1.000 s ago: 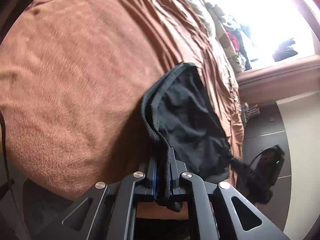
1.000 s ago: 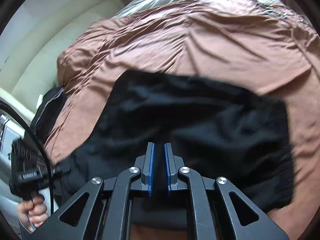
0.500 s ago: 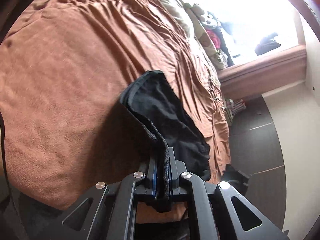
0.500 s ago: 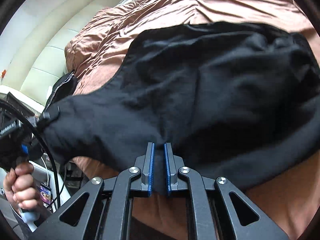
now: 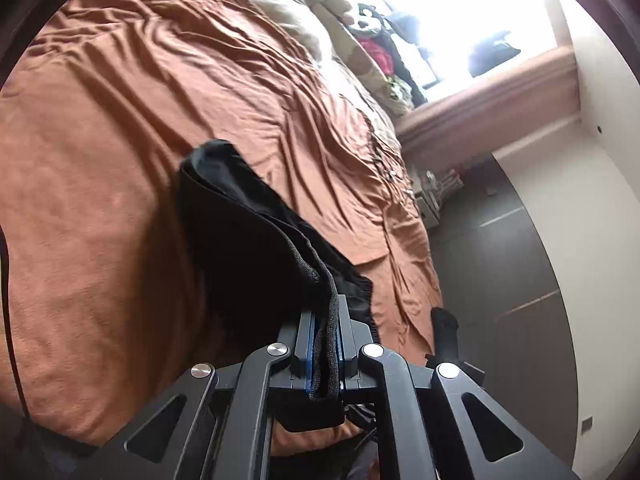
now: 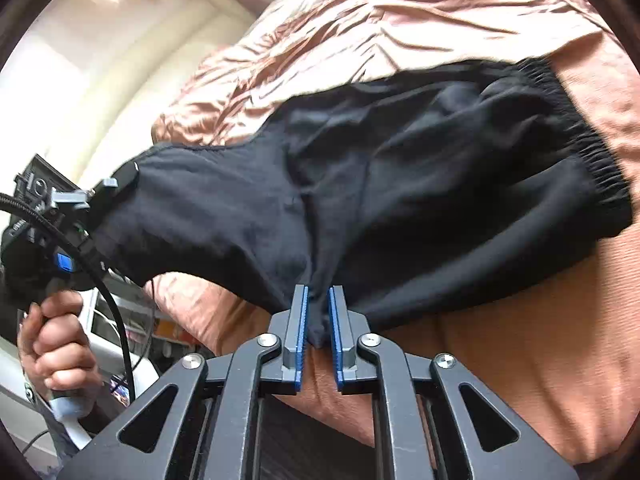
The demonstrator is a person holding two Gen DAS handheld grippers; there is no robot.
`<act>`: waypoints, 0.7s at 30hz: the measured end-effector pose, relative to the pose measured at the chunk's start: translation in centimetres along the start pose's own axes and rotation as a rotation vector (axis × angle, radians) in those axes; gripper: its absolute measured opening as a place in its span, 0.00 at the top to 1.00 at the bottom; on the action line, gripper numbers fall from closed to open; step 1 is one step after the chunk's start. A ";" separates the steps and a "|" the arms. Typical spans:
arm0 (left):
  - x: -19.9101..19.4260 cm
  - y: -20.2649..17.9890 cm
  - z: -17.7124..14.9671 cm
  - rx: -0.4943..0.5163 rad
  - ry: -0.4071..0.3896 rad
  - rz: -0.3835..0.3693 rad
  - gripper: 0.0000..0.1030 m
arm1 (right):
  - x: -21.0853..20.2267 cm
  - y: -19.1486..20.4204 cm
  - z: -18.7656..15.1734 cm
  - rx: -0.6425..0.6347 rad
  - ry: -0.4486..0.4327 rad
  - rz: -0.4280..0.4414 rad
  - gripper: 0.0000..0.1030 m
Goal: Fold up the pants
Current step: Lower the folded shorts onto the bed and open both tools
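The black soft fabric pants (image 6: 400,184) lie spread across the rust-brown wrinkled bedspread (image 5: 100,220), filling the middle of the right wrist view. At its left edge, the left hand-held gripper (image 5: 326,344) stays clamped on a ribbed hem, lifted off the bed. At bottom centre, the right hand-held gripper (image 6: 318,320) has just been opening; a fold of cloth sits between its blue pads (image 6: 301,328) but looks released. That side seems laid down. Bare bedspread lies right and below; the bed's edge and dark floor (image 5: 500,280) are close.
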State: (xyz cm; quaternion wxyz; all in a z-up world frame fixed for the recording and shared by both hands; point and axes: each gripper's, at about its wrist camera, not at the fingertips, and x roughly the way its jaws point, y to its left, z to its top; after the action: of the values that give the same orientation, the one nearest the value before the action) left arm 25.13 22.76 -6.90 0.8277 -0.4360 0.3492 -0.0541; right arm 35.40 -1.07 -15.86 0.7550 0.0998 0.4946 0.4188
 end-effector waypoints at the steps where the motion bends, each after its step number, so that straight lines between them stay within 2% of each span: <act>1: 0.3 -0.3 -0.1 0.007 0.005 -0.002 0.92 | -0.9 -0.4 0.1 0.003 -0.017 0.001 0.79; 3: 1.0 -1.2 -0.2 0.024 0.016 -0.010 0.92 | -2.4 -0.9 -0.2 0.006 -0.048 -0.002 0.55; 5: 1.5 -1.9 -0.3 0.038 0.027 -0.014 0.92 | -3.9 -1.4 -0.2 0.008 -0.083 -0.008 0.50; 10: 3.8 -3.8 -0.8 0.078 0.070 -0.016 0.92 | -6.7 -2.9 -0.7 0.039 -0.136 -0.001 0.48; 12: 4.7 -4.6 -1.1 0.093 0.085 -0.025 0.92 | -7.6 -3.2 -1.3 0.049 -0.155 -0.005 0.42; 21: 9.1 -7.1 -2.4 0.131 0.163 -0.028 0.92 | -12.4 -5.8 -2.9 0.100 -0.220 0.012 0.41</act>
State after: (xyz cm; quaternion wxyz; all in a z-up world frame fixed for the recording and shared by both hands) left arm 31.96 13.23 -7.26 0.8224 -0.3800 0.4049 -0.1236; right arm 34.09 -14.56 -12.36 0.7963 0.1854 0.4286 0.3845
